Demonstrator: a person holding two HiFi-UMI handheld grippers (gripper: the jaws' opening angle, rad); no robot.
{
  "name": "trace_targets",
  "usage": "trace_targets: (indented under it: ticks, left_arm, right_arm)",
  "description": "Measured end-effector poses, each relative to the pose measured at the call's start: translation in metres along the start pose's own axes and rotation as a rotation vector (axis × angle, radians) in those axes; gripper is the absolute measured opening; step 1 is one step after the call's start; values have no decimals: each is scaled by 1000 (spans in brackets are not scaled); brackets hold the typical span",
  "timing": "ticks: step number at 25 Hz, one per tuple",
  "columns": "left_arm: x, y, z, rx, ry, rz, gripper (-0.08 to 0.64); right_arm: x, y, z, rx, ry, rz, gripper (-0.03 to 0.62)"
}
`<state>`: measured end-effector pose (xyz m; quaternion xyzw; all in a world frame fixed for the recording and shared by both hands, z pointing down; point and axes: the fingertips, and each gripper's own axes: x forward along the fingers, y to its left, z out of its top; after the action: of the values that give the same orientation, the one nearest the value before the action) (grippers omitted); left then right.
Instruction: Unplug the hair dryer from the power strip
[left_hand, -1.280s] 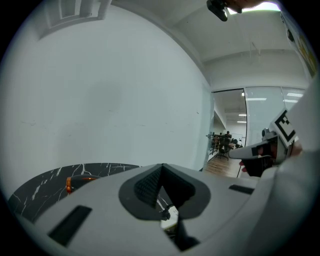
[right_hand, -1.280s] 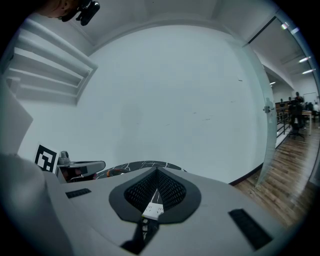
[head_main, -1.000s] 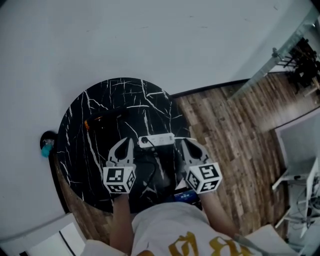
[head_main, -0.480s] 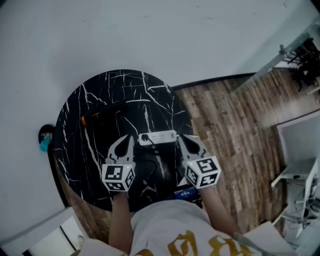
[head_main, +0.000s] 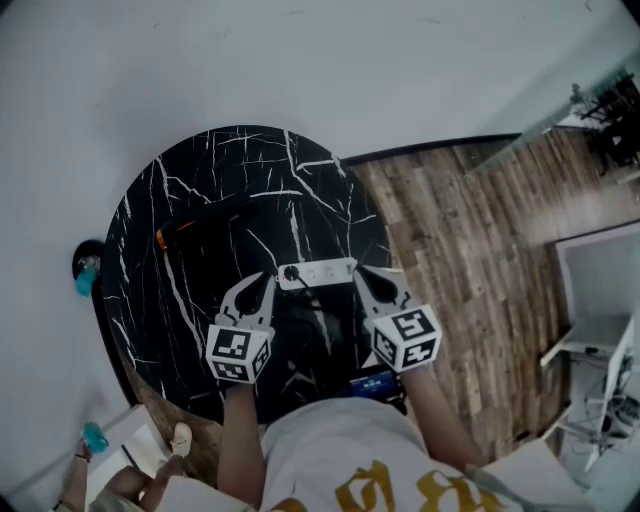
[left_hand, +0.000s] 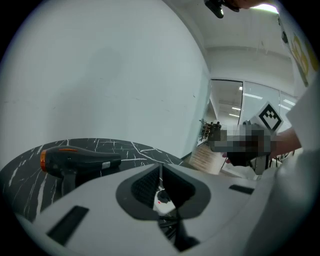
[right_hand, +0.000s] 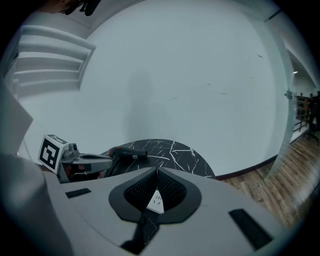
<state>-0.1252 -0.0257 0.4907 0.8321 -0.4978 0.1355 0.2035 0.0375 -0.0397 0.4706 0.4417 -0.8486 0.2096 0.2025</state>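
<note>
We hold both grippers low over the near half of the round black marble table (head_main: 200, 170). The left gripper (head_main: 268, 278) has its jaws pressed together with nothing between them, and so does the right gripper (head_main: 360, 272).

The white power strip (head_main: 320, 271) lies crosswise just beyond the two tips. The left gripper is near its plug end and the right gripper near its other end. A black plug (head_main: 291, 272) still sits in the strip's left socket. The hair dryer (head_main: 200, 225), black with an orange end, lies further back on the left of the table, well apart from the strip.

A dark cord (head_main: 305, 325) lies in a loose tangle on the table between our grippers. Something blue (head_main: 372, 384) that we cannot make out sits at the table's near edge. The wall (head_main: 300, 60) curves behind the table, and the wooden floor (head_main: 470, 260) runs off to the right.
</note>
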Motion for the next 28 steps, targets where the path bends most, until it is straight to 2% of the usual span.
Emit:
trace_targets:
  ticks: [9, 12, 18, 25, 28]
  left_arm:
    - [17, -6, -29, 28, 123, -79, 2]
    - [22, -10, -35, 14, 140, -134, 53]
    - [31, -8, -45, 43, 194, -160, 68]
    - [42, -15, -56, 87, 259, -227, 107]
    - [46, -14, -60, 116, 274, -230, 107]
  right_arm:
    - [25, 1, -15, -13, 75, 76, 0]
    - [32, 1, -21, -41, 113, 89, 0]
    - [44, 10, -28, -93, 156, 134, 14]
    - [63, 17, -44, -214, 244, 209, 113]
    - [67, 17, -48, -288, 275, 209, 138]
